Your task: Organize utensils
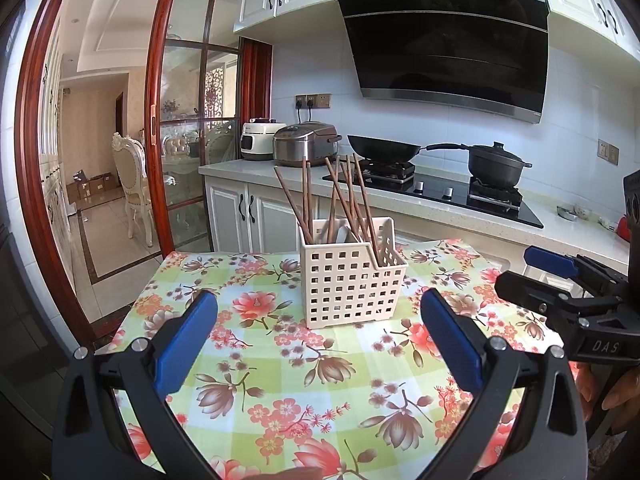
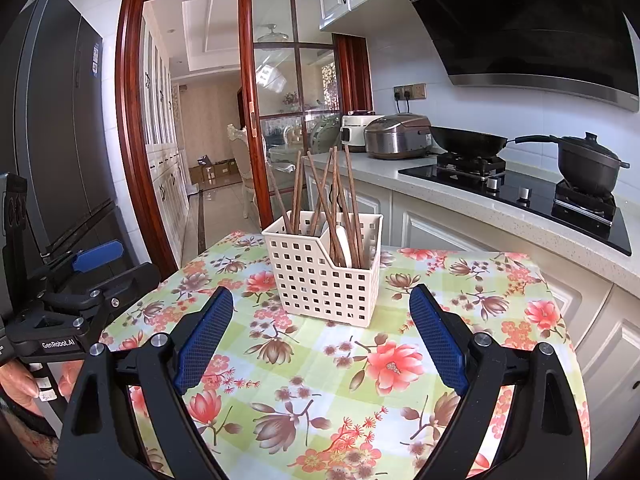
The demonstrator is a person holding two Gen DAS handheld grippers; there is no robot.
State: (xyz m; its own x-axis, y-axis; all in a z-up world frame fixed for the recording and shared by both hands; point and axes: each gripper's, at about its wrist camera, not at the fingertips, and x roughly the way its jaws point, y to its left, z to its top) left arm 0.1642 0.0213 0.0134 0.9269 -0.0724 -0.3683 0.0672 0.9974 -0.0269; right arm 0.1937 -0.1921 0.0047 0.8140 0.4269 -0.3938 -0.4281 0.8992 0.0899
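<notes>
A cream perforated utensil holder (image 1: 352,284) (image 2: 320,276) stands upright on the floral tablecloth (image 1: 280,360) (image 2: 320,380). Several brown chopsticks (image 1: 344,196) (image 2: 320,192) lean in its compartments, and a white spoon-like piece (image 2: 343,246) shows in the right one. My left gripper (image 1: 318,308) is open a little in front of the holder, nothing between its blue pads. My right gripper (image 2: 320,304) is open too, just short of the holder. Each gripper also shows in the other's view: the right gripper (image 1: 560,280) at the right edge, the left gripper (image 2: 92,268) at the left edge.
A kitchen counter (image 1: 440,204) runs behind the table with two rice cookers (image 1: 304,144), a wok (image 1: 384,148) and a lidded pot (image 1: 500,162) on a hob. A dark fridge (image 2: 52,120) stands left. A wooden sliding door (image 2: 256,100) opens onto a dining room.
</notes>
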